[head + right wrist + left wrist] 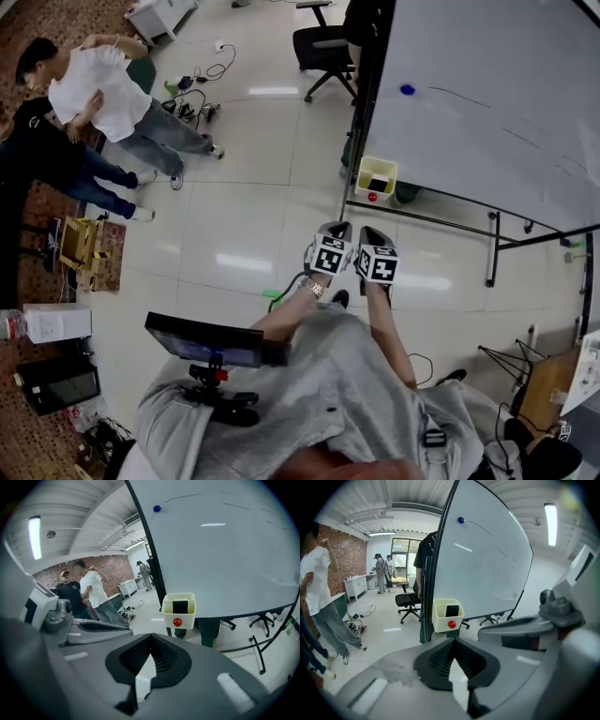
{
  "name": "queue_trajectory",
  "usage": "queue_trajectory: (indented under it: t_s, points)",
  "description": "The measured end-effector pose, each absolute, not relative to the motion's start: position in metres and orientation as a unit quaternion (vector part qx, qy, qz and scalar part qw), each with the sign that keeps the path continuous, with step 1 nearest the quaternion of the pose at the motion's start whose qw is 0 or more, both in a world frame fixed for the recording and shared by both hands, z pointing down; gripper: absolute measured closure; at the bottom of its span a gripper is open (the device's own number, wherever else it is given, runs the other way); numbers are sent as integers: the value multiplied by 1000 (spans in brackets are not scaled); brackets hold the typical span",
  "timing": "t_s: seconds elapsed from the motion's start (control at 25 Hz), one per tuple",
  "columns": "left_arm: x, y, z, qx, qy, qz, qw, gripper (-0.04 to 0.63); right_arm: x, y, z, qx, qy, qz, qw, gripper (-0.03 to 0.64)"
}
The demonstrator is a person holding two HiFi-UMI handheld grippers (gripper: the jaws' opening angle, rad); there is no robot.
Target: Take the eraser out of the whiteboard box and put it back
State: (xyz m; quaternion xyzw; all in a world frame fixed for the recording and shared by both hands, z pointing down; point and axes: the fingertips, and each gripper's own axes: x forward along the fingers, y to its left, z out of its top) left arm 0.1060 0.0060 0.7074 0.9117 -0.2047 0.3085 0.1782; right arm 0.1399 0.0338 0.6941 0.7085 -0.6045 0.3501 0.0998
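A pale yellow box hangs at the lower left corner of the whiteboard, with a red round magnet on its front. The black eraser stands inside it. In the left gripper view the box and eraser lie straight ahead, some way off. They also lie ahead in the right gripper view, box and eraser. My left gripper and right gripper are side by side, short of the box. The left gripper is shut and empty. The right gripper is also shut and empty.
The whiteboard stands on a black frame with wheeled legs. A blue magnet sits on the board. A black office chair is behind the board's edge. Two people stand at the far left, with cables on the floor.
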Motion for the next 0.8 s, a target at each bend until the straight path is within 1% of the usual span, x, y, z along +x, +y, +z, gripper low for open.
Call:
queue_trajectory:
  t_s: [0.16,0.28,0.56,0.8]
  points:
    - [110,4,698,914,-203,297,186,589,145,29,683,718,-599,338,102,614]
    - [111,3,693,917,-197,296,179,589,149,28,685,722,-591,346,99,614]
    - [102,-10,685,916,-200,293,188,589,139,27,675,725,-589,343,102,614]
    - [102,0,673,916,-180,305,186,589,124,30,674,721,-589,349,104,614]
